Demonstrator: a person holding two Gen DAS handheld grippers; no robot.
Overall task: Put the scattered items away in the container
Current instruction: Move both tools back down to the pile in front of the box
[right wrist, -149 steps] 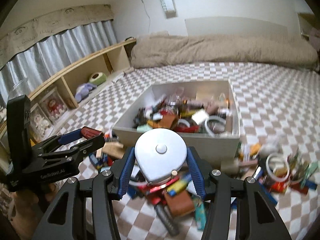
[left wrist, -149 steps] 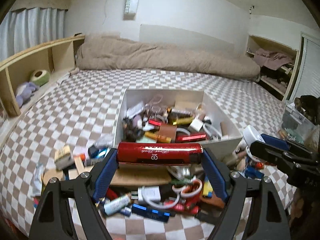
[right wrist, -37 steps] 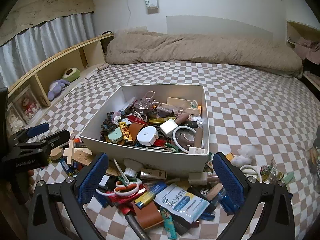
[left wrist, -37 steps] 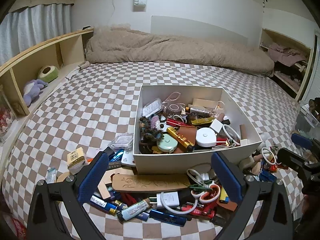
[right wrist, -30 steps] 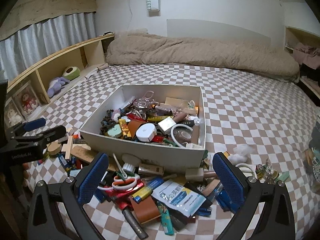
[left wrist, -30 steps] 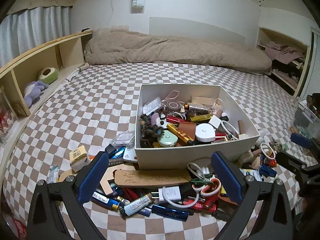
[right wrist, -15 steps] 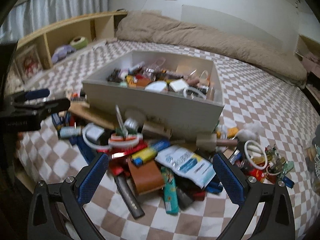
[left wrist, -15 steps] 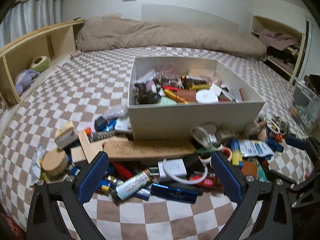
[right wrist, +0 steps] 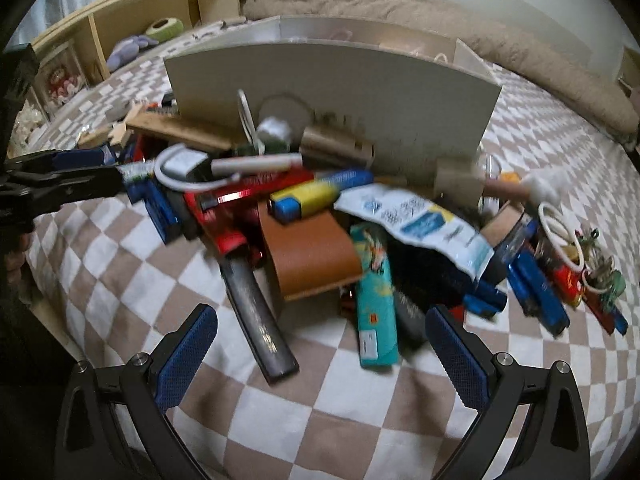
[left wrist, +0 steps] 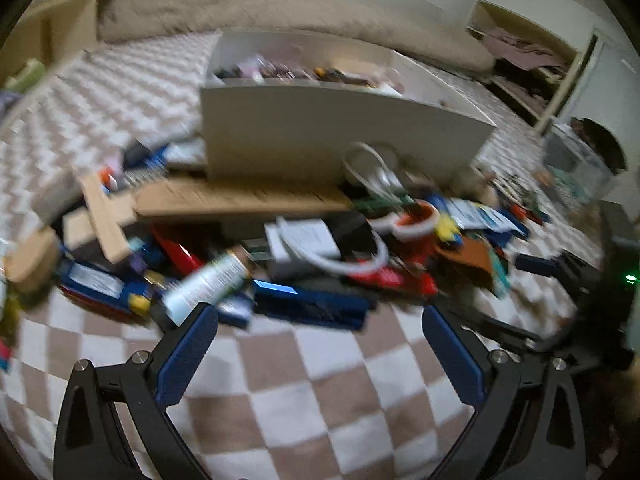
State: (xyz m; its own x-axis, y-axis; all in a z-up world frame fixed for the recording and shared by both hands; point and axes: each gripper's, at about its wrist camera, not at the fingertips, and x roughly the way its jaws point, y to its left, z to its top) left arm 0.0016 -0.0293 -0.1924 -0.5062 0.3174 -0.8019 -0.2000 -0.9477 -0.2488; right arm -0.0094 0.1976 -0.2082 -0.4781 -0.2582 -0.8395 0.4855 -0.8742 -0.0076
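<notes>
Checkered bedcover [right wrist: 120, 264] underneath everything, bare in a broad band between the pile and both cameras. White container [right wrist: 332, 92] upright on it behind the pile, near wall facing both views; top rim visible in left wrist view [left wrist: 340, 120] with mixed contents showing above it, detail lost to blur. Scattered items heaped against the container's near wall and spilling toward the cameras. Long tan wooden board [left wrist: 240, 200] flat along the foot of that wall. White-and-blue printed pouch [right wrist: 416, 220] draped over the pile right of centre. Brown leather wallet [right wrist: 312, 252] at pile centre, near edge raised. Teal box [right wrist: 374, 300] just right of the wallet, end pointing at the camera. Dark flat strip [right wrist: 258, 316] left of the wallet, reaching furthest onto bare cover. White charger with looped cable [left wrist: 308, 240] mid-pile; pale cylindrical bottle [left wrist: 208, 284] tilted at the pile's near edge, just beyond the left finger pad. Dark blue flat bar [left wrist: 308, 304] beside the bottle, closest item to the left gripper. Left gripper [left wrist: 320, 332] spread wide, nothing between the pads, low over bare cover at the pile's front edge; left view motion-blurred. Right gripper [right wrist: 322, 332] likewise spread wide and empty, pads flanking the near ends of strip and teal box without touching.
</notes>
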